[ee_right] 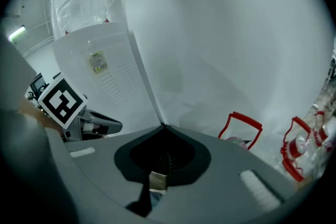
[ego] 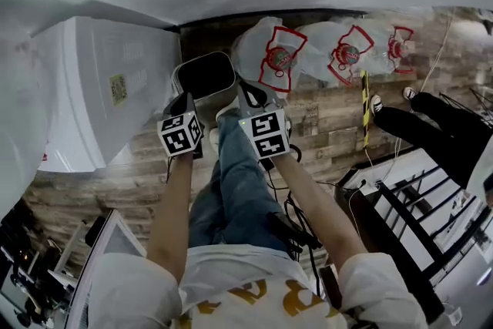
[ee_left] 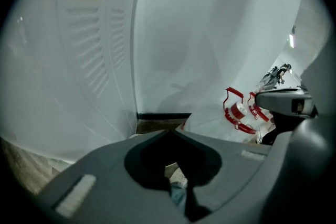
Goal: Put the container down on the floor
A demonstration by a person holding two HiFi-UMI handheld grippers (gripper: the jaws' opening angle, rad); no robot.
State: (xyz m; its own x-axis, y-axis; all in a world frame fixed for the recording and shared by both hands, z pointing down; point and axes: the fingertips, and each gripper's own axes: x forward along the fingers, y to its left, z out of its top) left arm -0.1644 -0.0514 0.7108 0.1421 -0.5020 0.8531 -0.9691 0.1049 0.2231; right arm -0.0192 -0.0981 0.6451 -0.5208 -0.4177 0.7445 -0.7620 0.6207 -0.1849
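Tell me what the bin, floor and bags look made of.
The bin looks like plastic: smooth light grey rim, rounded corners. The floor shows mottled brown planks with seams; wood or laminate, can't tell. The bags look like thin white plastic film, crinkled, with red print.
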